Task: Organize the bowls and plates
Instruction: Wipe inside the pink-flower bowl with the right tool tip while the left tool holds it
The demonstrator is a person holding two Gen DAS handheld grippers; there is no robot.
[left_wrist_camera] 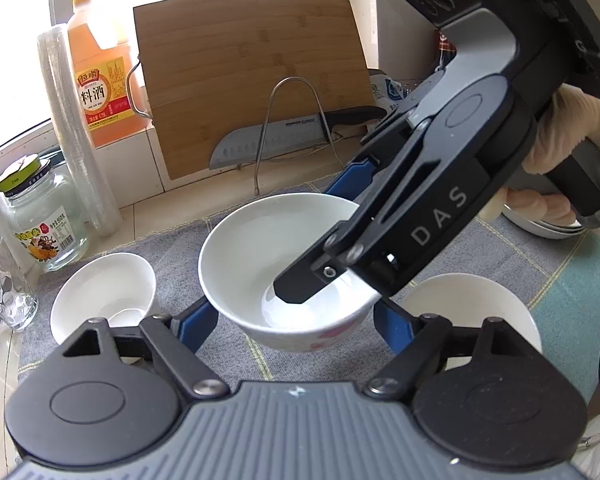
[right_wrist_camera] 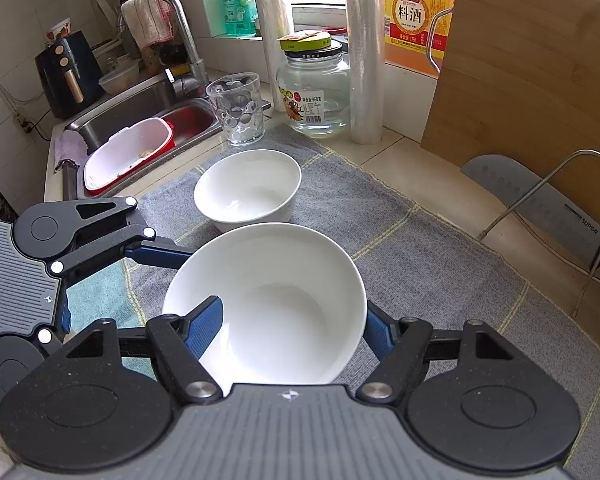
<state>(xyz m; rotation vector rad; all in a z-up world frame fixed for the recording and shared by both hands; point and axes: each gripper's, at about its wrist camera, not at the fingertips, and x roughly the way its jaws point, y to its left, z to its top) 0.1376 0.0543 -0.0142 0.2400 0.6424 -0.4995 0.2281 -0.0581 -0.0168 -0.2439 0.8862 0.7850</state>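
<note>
A white bowl with a pink pattern (left_wrist_camera: 288, 276) is held off the grey mat (left_wrist_camera: 180, 236) on the surface, between both grippers. The right gripper (right_wrist_camera: 296, 330) pinches this bowl's rim, one blue finger inside the wall and one outside. The left gripper (left_wrist_camera: 292, 322) has its blue fingers at either side of the bowl; whether they press on it cannot be told.

Judged step: carrying the bowl to be nested into another. The carry is best kept level, the bowl centred over the small white bowl (right_wrist_camera: 248, 190) just beyond, then lowered before the jaws are let go.

Only the left view shows a third bowl (left_wrist_camera: 476, 308) and the stacked plates (left_wrist_camera: 548, 226) beyond the gloved hand (left_wrist_camera: 560, 136). Only the right view shows the sink (right_wrist_camera: 140, 120) and faucet (right_wrist_camera: 184, 36).
</note>
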